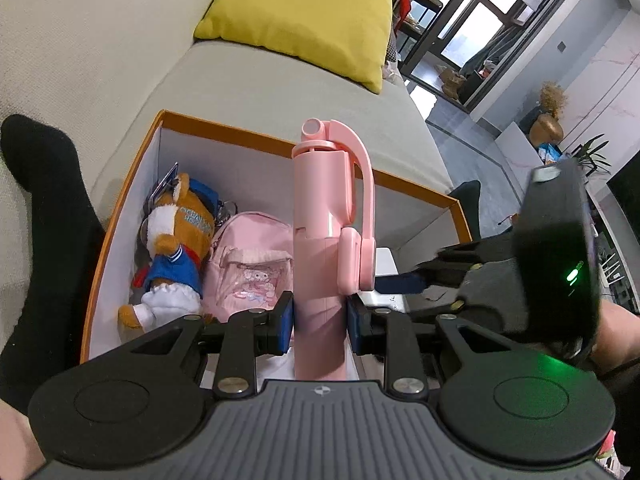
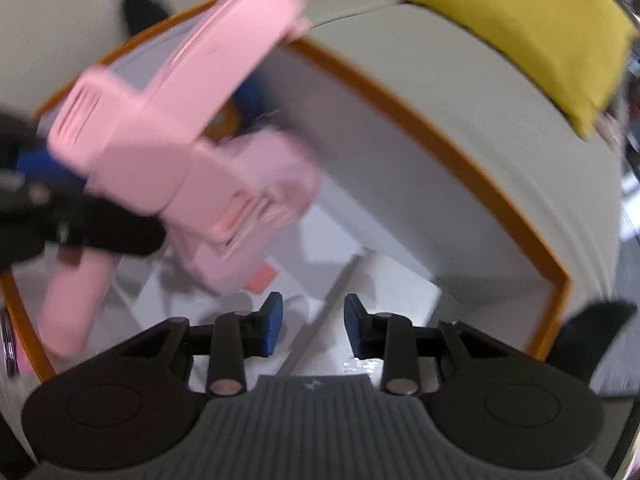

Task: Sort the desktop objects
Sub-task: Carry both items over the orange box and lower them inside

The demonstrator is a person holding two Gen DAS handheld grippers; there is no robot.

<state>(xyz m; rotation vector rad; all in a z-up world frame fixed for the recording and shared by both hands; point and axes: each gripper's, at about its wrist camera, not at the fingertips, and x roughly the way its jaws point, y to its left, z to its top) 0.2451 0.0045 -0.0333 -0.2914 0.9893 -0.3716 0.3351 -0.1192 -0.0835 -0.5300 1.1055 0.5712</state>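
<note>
My left gripper (image 1: 320, 320) is shut on a pink folding selfie stick (image 1: 324, 220) and holds it upright over an orange-rimmed white box (image 1: 240, 132). In the box lie a brown plush bear in blue clothes (image 1: 172, 248) and a small pink backpack (image 1: 248, 264). In the right wrist view the selfie stick (image 2: 160, 132) shows blurred at the left, above the same box (image 2: 460, 152). My right gripper (image 2: 314, 328) is open and empty, over the box's right part. It also shows in the left wrist view (image 1: 400, 284), just right of the stick.
The box sits on a beige sofa (image 1: 100, 40) with a yellow cushion (image 1: 304, 16) behind it. A leg in a black sock (image 1: 48, 208) lies left of the box. A white item (image 1: 384, 276) lies at the box's right side.
</note>
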